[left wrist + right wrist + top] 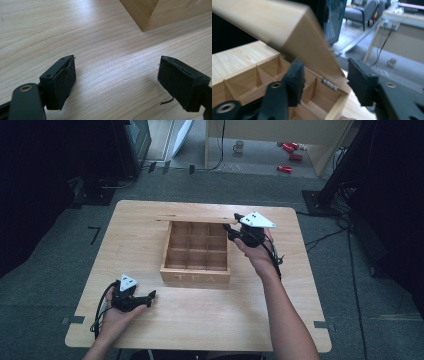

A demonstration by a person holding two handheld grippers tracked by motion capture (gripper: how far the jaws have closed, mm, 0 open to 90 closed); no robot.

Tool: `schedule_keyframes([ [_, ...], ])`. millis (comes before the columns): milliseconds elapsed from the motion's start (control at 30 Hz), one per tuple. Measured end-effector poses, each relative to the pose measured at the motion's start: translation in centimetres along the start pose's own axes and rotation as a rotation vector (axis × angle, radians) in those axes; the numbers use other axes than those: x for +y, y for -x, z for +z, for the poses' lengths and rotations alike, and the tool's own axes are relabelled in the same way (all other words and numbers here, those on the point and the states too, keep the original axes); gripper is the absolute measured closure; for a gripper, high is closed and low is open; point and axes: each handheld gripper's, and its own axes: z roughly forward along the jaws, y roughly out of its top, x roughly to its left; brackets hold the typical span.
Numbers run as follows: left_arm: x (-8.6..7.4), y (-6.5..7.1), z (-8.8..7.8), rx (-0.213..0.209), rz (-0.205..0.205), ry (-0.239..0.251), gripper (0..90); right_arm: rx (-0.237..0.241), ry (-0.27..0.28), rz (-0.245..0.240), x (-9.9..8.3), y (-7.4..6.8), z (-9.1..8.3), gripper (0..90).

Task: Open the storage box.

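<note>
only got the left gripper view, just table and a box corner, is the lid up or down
observer: up. The lid stands raised along the back of the tea box.
operator: anything inside
observer: the compartments look empty.
operator: where's the right one
observer: the right claw straddles the lid's end near the hinge, with a gap beside one pad.
</note>
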Motion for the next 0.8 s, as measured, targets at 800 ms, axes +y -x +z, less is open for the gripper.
schedule_keyframes([
  [800,0.0,0.0,0.0,-0.018,0.010,0.005,16.1,-0.039,0.070,-0.026,2.2,2.6,2.4,65.0],
])
